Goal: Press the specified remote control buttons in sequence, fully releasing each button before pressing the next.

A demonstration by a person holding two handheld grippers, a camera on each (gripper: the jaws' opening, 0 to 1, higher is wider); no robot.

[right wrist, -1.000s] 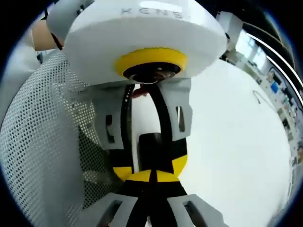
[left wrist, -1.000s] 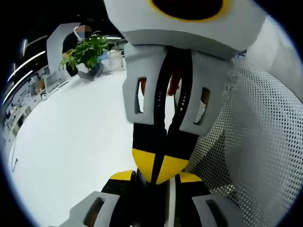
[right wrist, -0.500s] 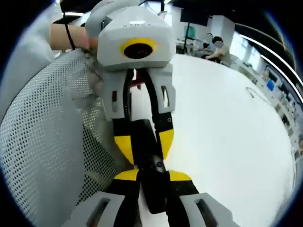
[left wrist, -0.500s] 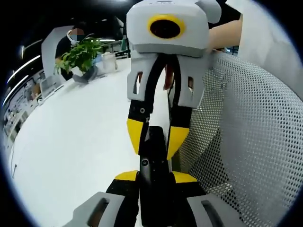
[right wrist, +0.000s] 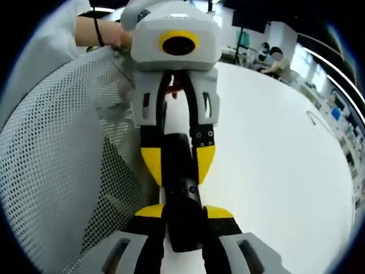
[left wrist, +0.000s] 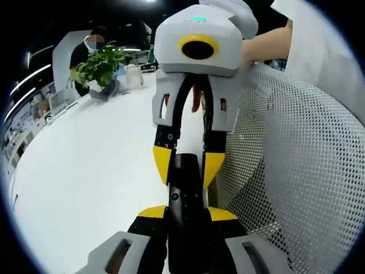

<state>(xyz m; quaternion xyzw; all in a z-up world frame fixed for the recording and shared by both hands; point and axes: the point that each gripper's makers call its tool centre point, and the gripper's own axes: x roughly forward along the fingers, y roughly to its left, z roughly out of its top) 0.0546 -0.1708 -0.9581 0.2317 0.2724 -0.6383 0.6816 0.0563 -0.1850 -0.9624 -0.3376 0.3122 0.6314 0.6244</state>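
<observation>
Oddly, both grippers face each other over a white table (left wrist: 85, 171), each pinching one end of a black remote control (left wrist: 186, 194). The left gripper (left wrist: 186, 220) and right gripper (right wrist: 182, 220) hide its ends (buttons barely legible). A potted plant (left wrist: 100, 65) stands far off; white mesh fabric (left wrist: 296, 171) crowds alongside.

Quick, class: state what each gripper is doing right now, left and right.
Left gripper: shut on one end of the black remote.
Right gripper: shut on its other end.
</observation>
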